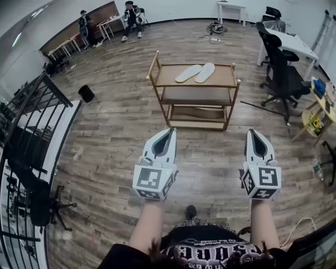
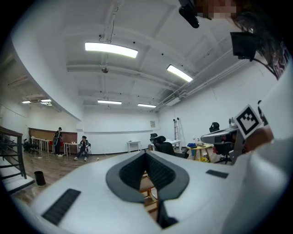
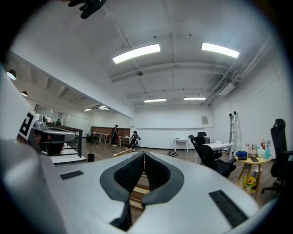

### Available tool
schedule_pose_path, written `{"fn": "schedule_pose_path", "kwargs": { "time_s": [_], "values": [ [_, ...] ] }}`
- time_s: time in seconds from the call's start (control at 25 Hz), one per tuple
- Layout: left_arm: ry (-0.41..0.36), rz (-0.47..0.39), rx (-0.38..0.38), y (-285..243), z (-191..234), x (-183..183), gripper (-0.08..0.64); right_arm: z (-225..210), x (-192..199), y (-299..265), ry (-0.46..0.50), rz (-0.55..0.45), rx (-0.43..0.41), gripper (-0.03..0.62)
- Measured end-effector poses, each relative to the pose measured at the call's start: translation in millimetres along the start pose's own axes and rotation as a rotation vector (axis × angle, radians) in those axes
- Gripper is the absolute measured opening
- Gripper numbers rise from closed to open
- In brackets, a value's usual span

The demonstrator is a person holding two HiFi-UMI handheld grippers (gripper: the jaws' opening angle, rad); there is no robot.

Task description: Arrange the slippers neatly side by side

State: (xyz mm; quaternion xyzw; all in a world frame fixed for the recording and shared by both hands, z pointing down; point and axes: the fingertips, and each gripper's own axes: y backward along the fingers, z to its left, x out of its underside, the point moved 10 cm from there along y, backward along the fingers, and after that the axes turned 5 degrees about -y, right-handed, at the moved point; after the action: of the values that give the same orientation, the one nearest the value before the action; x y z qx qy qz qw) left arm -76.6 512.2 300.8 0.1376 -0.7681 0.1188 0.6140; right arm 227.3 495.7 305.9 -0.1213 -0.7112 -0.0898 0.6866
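Two pale slippers, one beside the other, lie on the top shelf of a wooden three-tier cart in the middle of the head view. Both are angled and roughly parallel. My left gripper and right gripper are held level over the wood floor, well short of the cart and pointing toward it. Each is shut with nothing between its jaws. In the left gripper view the pads meet at the left gripper's tip, with cart wood showing below. The right gripper looks the same, with the cart beyond.
A black office chair and white table stand right of the cart, with a small yellow table nearer. A black bin and a dark railing are at left. Cables and seated people are far back.
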Motion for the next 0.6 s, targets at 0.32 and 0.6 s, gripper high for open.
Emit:
{"fn": "schedule_pose_path", "kwargs": {
  "time_s": [0.32,0.6],
  "values": [
    [0.04,0.0,0.04,-52,60,18,0.002,15,-4,-69,-0.005,0.0,0.04,0.005],
    [0.039,0.037,0.038,-99,77,34,0.002,6,4,-118,-0.005,0.018,0.05,0.005]
  ]
}}
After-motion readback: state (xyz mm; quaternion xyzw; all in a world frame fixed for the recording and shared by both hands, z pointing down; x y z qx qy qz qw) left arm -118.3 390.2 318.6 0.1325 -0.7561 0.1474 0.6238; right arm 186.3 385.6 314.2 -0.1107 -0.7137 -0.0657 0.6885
